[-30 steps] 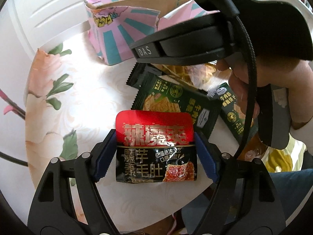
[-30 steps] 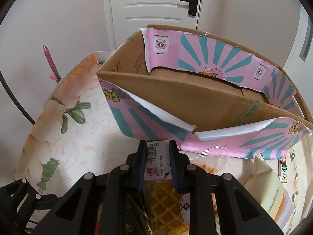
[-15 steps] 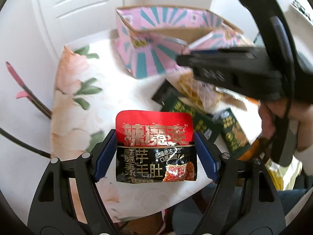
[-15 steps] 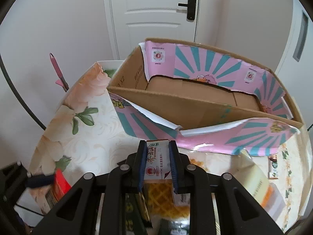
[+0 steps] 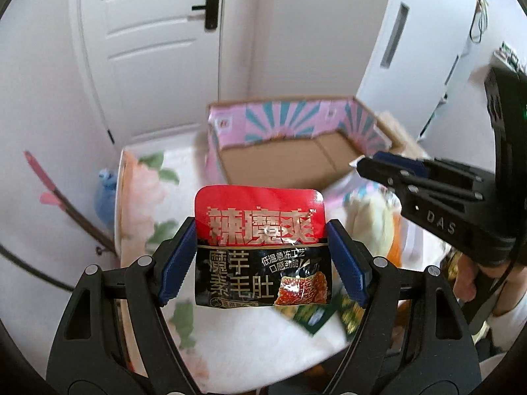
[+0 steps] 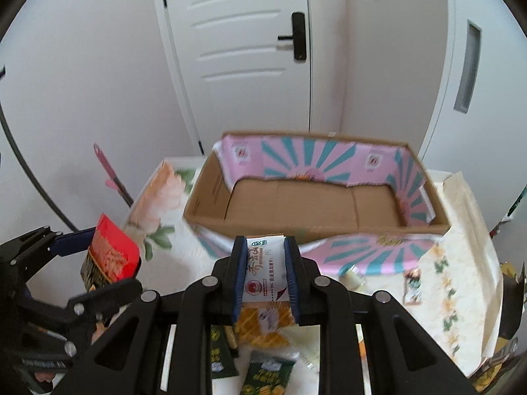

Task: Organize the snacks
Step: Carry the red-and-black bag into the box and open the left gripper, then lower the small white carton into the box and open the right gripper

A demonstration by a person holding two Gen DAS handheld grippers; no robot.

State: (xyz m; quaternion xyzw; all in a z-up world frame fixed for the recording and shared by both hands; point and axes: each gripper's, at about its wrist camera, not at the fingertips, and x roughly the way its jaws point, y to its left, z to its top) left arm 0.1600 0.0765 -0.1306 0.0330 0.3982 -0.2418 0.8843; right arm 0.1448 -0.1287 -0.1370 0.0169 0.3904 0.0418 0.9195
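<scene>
My left gripper [image 5: 260, 247] is shut on a red and black snack packet [image 5: 260, 247] and holds it in the air above the table. The packet also shows in the right wrist view [image 6: 110, 256]. My right gripper [image 6: 265, 273] is shut on a white and yellow waffle snack packet [image 6: 263, 270], lifted just in front of the open pink and teal cardboard box [image 6: 316, 197]. The box [image 5: 296, 151] stands at the far side of the table and its brown floor looks bare. The right gripper appears at the right of the left wrist view [image 5: 411, 177].
Green snack packets [image 6: 266, 375] lie on the floral tablecloth [image 6: 164, 217] below my right gripper. A small packet [image 6: 413, 284] lies to the right of the box front. A white door [image 6: 250, 49] and walls stand behind the table.
Both grippers have risen with their packets and tilted up toward the box. The box interior has come into view, and the snack pile has dropped low in both views.
</scene>
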